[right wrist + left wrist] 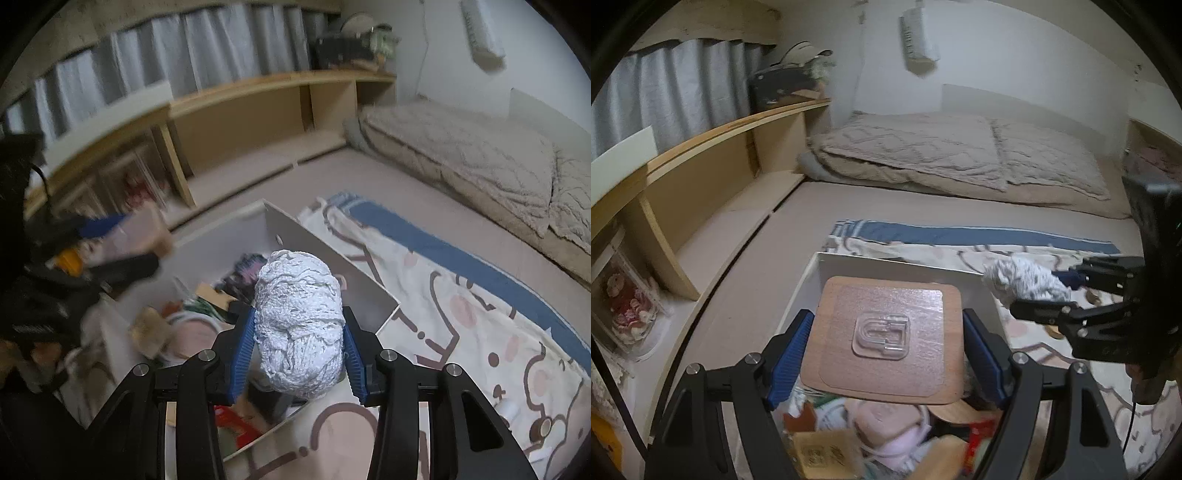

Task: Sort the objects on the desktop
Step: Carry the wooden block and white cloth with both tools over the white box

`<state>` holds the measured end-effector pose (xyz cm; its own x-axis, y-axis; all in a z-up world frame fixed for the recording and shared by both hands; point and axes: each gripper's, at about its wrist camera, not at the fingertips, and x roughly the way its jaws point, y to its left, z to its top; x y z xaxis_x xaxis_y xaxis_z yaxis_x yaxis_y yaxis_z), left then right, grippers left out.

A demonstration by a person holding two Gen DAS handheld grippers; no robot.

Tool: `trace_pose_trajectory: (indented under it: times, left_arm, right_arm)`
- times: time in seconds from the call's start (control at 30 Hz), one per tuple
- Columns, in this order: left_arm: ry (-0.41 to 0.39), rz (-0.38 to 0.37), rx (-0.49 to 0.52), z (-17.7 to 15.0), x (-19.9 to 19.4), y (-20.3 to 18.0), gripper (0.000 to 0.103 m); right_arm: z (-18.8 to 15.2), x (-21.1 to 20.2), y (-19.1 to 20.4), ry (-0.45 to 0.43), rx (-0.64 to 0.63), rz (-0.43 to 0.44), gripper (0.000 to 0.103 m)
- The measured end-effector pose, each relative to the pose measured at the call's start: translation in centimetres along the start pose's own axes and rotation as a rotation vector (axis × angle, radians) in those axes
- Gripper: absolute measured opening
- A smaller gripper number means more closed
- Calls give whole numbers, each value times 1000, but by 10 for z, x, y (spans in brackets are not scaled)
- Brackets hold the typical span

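My left gripper [886,350] is shut on a flat wooden square [886,339] with a clear plastic hook stuck on it, held above a white box [897,267] full of mixed small objects. My right gripper [300,345] is shut on a ball of white yarn [298,317], held over the box's right wall [332,254]. The right gripper with the yarn [1023,282] shows at the right of the left wrist view. The left gripper [122,240] shows blurred at the left of the right wrist view.
The box stands on a patterned cloth [480,314] with a blue stripe, spread on a beige bed surface. A folded beige quilt [942,155] lies beyond. A wooden shelf [713,155] runs along the left. A small roll [543,426] lies on the cloth.
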<state>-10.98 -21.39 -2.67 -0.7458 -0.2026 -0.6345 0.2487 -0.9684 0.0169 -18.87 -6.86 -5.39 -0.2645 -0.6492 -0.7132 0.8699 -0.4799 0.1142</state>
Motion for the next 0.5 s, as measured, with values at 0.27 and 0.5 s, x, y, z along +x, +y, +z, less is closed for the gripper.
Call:
trace_pose_trajectory:
  times: [0.27, 0.5]
  left_arm:
    - [14, 20, -62, -4, 25, 10, 79]
    - [35, 15, -51, -3, 34, 8, 79]
  right_arm:
    - [-9, 46, -1, 161, -85, -142, 45]
    - [-2, 77, -5, 241, -72, -232, 45]
